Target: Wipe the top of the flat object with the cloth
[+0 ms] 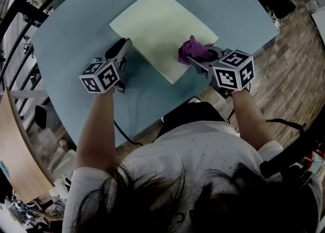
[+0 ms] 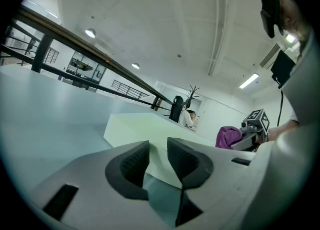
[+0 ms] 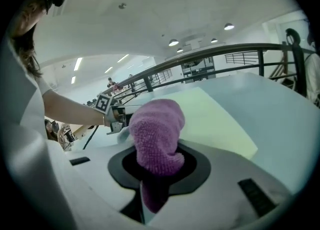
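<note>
A pale yellow flat board [image 1: 157, 24] lies at an angle on the blue-grey table [image 1: 71, 39]. My right gripper [image 1: 197, 60] is shut on a bunched purple cloth [image 1: 193, 49], which rests on the board near its right corner. In the right gripper view the cloth [image 3: 157, 129] bulges out of the jaws over the board [image 3: 215, 119]. My left gripper [image 1: 125, 45] sits low at the board's left front edge. Its jaws [image 2: 157, 151] stand a little apart, with only the board's side wall [image 2: 150, 124] showing in the gap. The cloth [image 2: 227, 136] shows far right in that view.
The table's rounded front edge [image 1: 152, 125] is close to the person's body, with a dark cable [image 1: 124, 134] hanging off it. Wooden floor [image 1: 289, 74] lies to the right. A wooden panel [image 1: 15, 151] stands at the left, and dark railings [image 2: 75, 43] run beyond the table.
</note>
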The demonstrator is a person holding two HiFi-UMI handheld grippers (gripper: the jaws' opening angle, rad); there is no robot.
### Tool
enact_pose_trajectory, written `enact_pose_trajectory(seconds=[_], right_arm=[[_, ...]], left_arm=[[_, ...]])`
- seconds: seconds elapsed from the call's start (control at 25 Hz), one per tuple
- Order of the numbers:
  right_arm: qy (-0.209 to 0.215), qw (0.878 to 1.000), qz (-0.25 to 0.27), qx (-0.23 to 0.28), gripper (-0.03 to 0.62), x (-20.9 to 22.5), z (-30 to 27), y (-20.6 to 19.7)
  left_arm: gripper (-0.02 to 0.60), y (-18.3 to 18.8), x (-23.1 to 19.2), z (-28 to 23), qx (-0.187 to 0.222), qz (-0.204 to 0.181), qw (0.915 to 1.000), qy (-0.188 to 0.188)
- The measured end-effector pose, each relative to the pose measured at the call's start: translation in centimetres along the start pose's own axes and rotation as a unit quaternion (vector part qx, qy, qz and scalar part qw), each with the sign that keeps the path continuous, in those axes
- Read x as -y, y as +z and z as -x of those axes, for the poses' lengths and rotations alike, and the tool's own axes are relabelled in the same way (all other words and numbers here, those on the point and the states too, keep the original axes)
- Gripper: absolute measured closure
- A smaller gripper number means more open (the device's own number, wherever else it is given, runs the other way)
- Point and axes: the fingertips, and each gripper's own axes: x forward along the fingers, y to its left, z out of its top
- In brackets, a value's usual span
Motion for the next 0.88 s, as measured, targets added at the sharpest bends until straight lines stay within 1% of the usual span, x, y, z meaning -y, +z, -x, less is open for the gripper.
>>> enact_pose_trajectory(seconds=[0.2,0.4,0.52,0.64,0.68,0.72,0.76,0.8,0.84,0.88], right_arm=[[-0.058,0.998,-0.025,0.014,0.510,4.1,2.2,0.1],[-0.089,0.993,-0.066,0.037,0.510,7.9,4.5,-0.1],[-0.100,0.989,-0.093,0.052,0.510,10.1,5.6,0.0],[-0.098,0.983,-0.135,0.075,0.510,11.5,6.6,-0.2],[-0.096,0.981,-0.150,0.082,0.509,11.8,6.9,-0.5],[-0.093,0.978,-0.164,0.089,0.508,12.1,7.2,-0.6],[-0.087,0.976,-0.177,0.097,0.507,12.3,7.4,-0.7],[-0.077,0.973,-0.188,0.107,0.507,12.4,7.5,-0.7],[-0.064,0.971,-0.200,0.116,0.507,12.4,7.5,-0.7],[-0.051,0.968,-0.211,0.124,0.507,12.4,7.5,-0.7]], left_arm=[[0.469,-0.3,0.5,0.4,-0.009,0.006,0.9999,-0.002],[0.469,-0.7,1.1,0.4,-0.013,0.008,0.9999,-0.002],[0.469,-0.4,1.3,0.2,-0.008,0.005,1.0000,0.000],[0.476,-0.7,1.9,0.8,0.002,-0.020,0.9996,0.018],[0.550,-1.3,2.3,1.2,-0.004,-0.035,0.9990,0.027],[0.583,-2.0,2.8,1.7,-0.015,-0.052,0.9980,0.032],[0.583,-2.7,3.6,2.1,-0.027,-0.063,0.9971,0.031],[0.583,-3.4,4.3,2.6,-0.038,-0.066,0.9968,0.027],[0.583,-4.2,5.0,3.2,-0.046,-0.057,0.9971,0.021],[0.583,-5.0,5.5,4.0,-0.053,-0.039,0.9976,0.020]])
